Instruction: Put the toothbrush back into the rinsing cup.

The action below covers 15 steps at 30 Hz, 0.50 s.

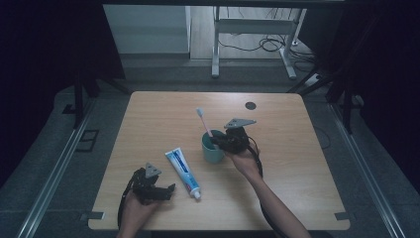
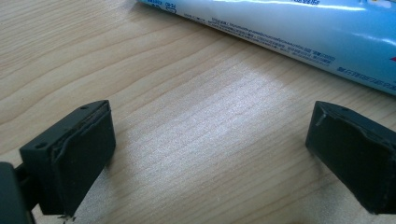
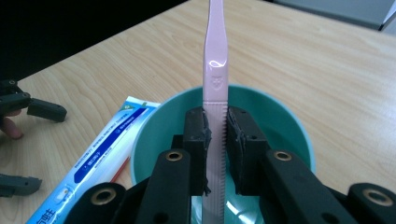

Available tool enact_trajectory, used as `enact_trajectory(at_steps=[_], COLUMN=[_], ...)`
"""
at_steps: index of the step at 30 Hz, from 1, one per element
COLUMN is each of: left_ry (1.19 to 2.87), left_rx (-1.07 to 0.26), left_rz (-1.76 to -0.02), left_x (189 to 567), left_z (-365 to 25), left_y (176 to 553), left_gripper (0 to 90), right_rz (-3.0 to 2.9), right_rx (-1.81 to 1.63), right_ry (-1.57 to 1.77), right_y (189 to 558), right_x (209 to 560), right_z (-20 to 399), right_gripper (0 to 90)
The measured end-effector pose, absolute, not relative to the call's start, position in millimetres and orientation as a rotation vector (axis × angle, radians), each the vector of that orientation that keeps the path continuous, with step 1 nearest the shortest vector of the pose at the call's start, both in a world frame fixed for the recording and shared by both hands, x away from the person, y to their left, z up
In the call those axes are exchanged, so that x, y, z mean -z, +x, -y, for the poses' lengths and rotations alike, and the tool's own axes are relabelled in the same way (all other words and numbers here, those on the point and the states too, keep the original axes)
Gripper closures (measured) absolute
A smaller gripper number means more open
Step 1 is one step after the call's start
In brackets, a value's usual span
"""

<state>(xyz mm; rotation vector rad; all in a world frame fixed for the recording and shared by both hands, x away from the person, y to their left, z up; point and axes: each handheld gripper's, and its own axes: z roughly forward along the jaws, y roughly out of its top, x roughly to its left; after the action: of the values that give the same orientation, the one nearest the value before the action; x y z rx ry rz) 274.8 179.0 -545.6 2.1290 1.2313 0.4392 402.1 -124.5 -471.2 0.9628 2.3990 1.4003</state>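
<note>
A pink toothbrush (image 1: 204, 122) slants up and to the left out of a teal cup (image 1: 212, 150) near the table's middle. My right gripper (image 1: 223, 142) is shut on the toothbrush handle (image 3: 215, 88) just above the cup's rim (image 3: 261, 100), with the handle's lower end inside the cup. A blue and white toothpaste tube (image 1: 183, 172) lies flat to the left of the cup. At the front left my left gripper (image 1: 166, 192) rests open on the wooden table (image 1: 287, 148), its jaws wide apart with bare wood between them and the tube (image 2: 299, 32) just beyond.
A small dark round hole (image 1: 250, 105) marks the table's far side. White desk legs and cables (image 1: 270, 44) stand on the floor beyond the table. In the right gripper view the left gripper (image 3: 32, 109) sits off to the left.
</note>
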Motion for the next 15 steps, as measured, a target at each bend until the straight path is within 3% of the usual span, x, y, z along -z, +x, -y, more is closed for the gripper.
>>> enact_trajectory(at_steps=[15], left_ry=[2.129], left_rx=[-0.439], left_rz=[-1.231], left_x=[545.6], left_z=[-179.0], left_y=[274.8], left_gripper=[1.5], right_rz=[-2.467], right_rx=[-1.342], right_ry=[0.986], right_y=[405.3], right_x=[478.1], right_z=[122.1], right_gripper=[75.6])
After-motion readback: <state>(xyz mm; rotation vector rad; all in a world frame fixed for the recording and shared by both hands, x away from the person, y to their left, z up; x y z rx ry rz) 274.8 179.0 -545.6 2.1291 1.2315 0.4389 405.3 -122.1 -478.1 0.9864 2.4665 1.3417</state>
